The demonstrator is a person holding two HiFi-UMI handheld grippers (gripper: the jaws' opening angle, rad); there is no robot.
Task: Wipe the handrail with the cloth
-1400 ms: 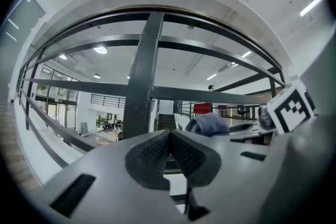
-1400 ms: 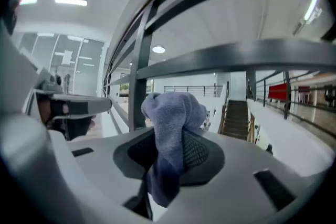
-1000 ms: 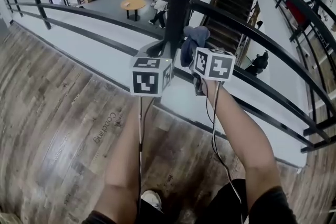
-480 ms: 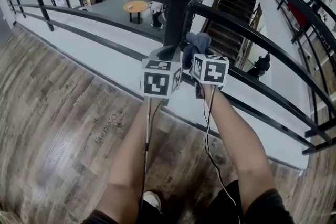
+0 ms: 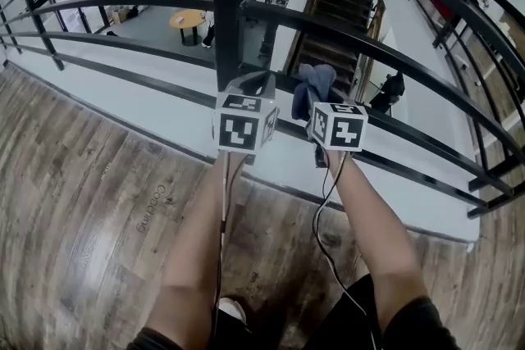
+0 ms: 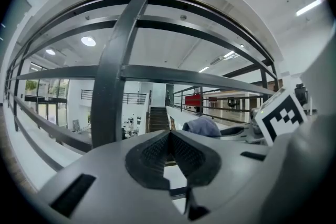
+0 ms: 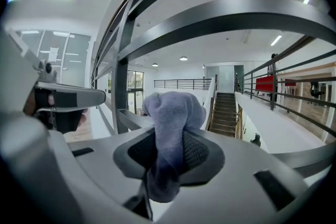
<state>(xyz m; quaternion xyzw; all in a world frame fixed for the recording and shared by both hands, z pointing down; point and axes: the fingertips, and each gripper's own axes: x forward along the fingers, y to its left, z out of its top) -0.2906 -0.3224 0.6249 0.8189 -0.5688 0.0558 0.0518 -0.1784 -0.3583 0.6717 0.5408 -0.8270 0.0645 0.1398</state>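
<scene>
At the centre of the head view, before a black handrail (image 5: pixel 123 1) of stacked bars:

- Left gripper (image 5: pixel 253 84): fingers pressed together with nothing between them, seen clearly in the left gripper view (image 6: pixel 169 136). It sits just right of the upright post (image 5: pixel 230 8). Its cube carries black-and-white square markers.
- Right gripper (image 5: pixel 312 98): fingers clamped on the cloth (image 5: pixel 312 84), confirmed in the right gripper view (image 7: pixel 170 150). It has a marker cube of the same kind.
- Cloth, blue-grey (image 7: pixel 172 118): bunched, bulging above the right gripper's fingers with a short tail hanging below them. It lies close beside the lowest bar, right of the post; whether it touches the bar cannot be told.
- Wood floor (image 5: pixel 74 176), lower left of the head view: pale print on a plank (image 5: pixel 151 206) appears to read "Coaching".
- Staircase (image 5: pixel 349 0), upper centre, beyond the bars.
- Round table (image 5: pixel 187 18), upper left, on the level below.
- No other writing is legible.
</scene>
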